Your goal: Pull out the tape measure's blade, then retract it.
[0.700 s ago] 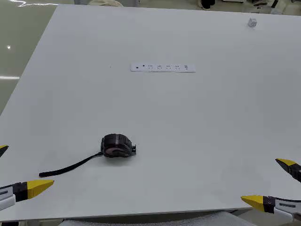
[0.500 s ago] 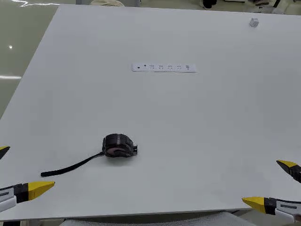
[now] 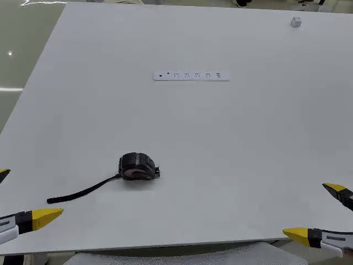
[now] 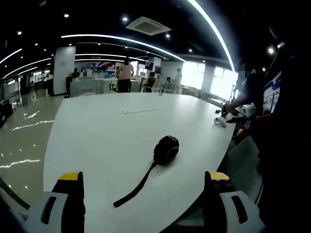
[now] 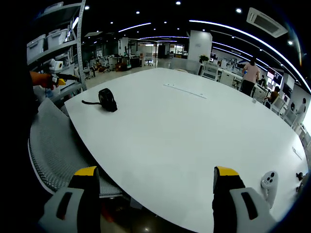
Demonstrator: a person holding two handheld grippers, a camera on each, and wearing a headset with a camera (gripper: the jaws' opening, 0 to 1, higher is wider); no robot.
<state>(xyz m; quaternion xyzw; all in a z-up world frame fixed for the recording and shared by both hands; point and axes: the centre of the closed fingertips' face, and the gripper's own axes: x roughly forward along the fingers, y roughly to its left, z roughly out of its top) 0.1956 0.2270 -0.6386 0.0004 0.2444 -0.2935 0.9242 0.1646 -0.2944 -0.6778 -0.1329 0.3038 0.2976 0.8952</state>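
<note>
Jaws of both grippers stand spread wide, holding nothing. Left gripper [image 3: 32,192] and right gripper [image 3: 305,208] hang at the near edge of the white table [image 3: 248,138], well apart from each other. Tape measure [image 3: 137,168], black and round, lies on the table nearer the left gripper, touched by neither; its black strap [image 3: 83,193] trails toward the near-left edge. Power strip [image 3: 191,75] lies farther back; a small white object [image 3: 295,22] sits near the far right corner.
</note>
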